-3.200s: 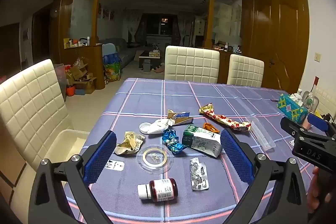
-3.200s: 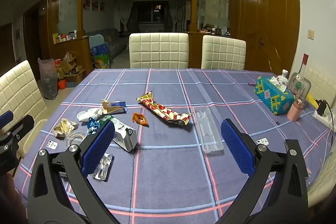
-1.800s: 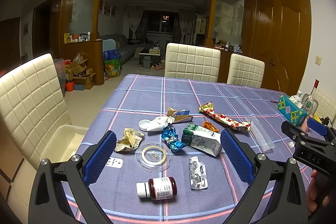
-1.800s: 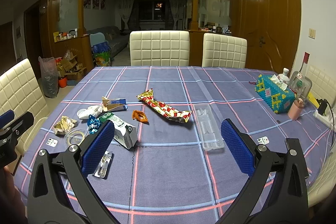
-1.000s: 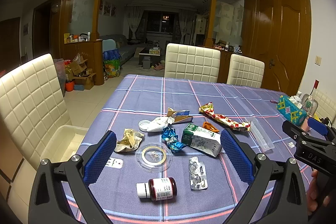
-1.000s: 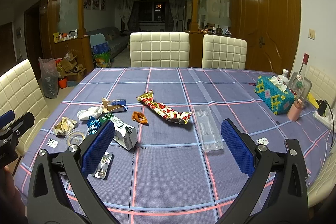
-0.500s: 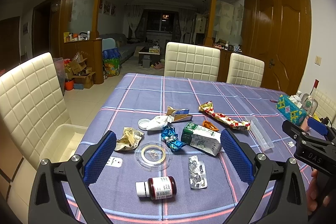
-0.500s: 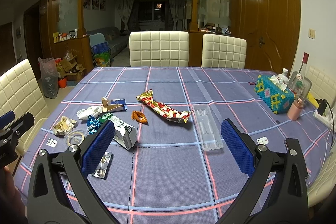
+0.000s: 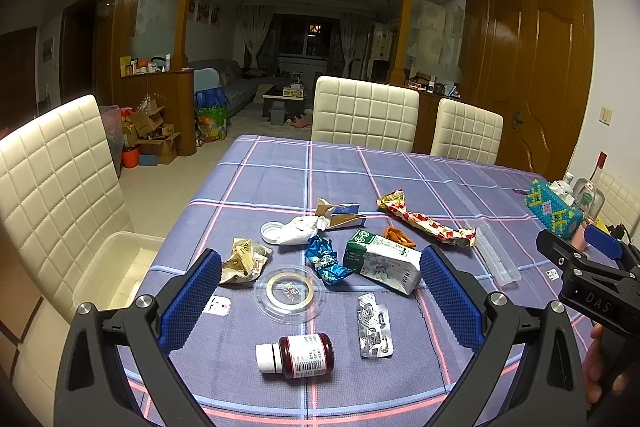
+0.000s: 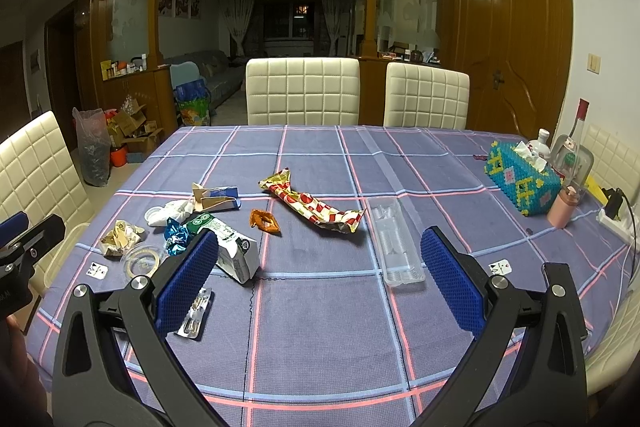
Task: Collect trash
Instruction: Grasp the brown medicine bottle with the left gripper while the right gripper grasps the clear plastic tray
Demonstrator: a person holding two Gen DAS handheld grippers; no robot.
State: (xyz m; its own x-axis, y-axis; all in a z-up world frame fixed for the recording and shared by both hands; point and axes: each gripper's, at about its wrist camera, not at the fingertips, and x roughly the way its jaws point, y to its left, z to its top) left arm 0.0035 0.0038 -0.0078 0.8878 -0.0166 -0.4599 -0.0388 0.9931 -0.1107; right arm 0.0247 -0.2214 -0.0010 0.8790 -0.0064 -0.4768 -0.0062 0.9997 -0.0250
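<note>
Trash lies on the blue plaid tablecloth (image 9: 280, 179): a red pill bottle (image 9: 298, 348), a blister pack (image 9: 374, 325), a clear round lid (image 9: 290, 291), a green-white carton (image 9: 382, 262), a blue foil wrapper (image 9: 326, 261), a crumpled beige wrapper (image 9: 244, 261), white tissue (image 9: 298, 230) and a long red-yellow wrapper (image 9: 426, 223). My left gripper (image 9: 320, 301) is open and empty above the near pieces. My right gripper (image 10: 318, 283) is open and empty over bare cloth, the carton (image 10: 226, 245) by its left finger. A clear plastic tray (image 10: 394, 241) lies ahead.
A clear plastic bin (image 9: 116, 269) sits on the cream chair (image 9: 52, 187) left of the table. A beaded tissue box (image 10: 520, 183), bottles and a pink cup (image 10: 566, 207) stand at the right edge. Two cream chairs (image 10: 302, 91) stand at the far side.
</note>
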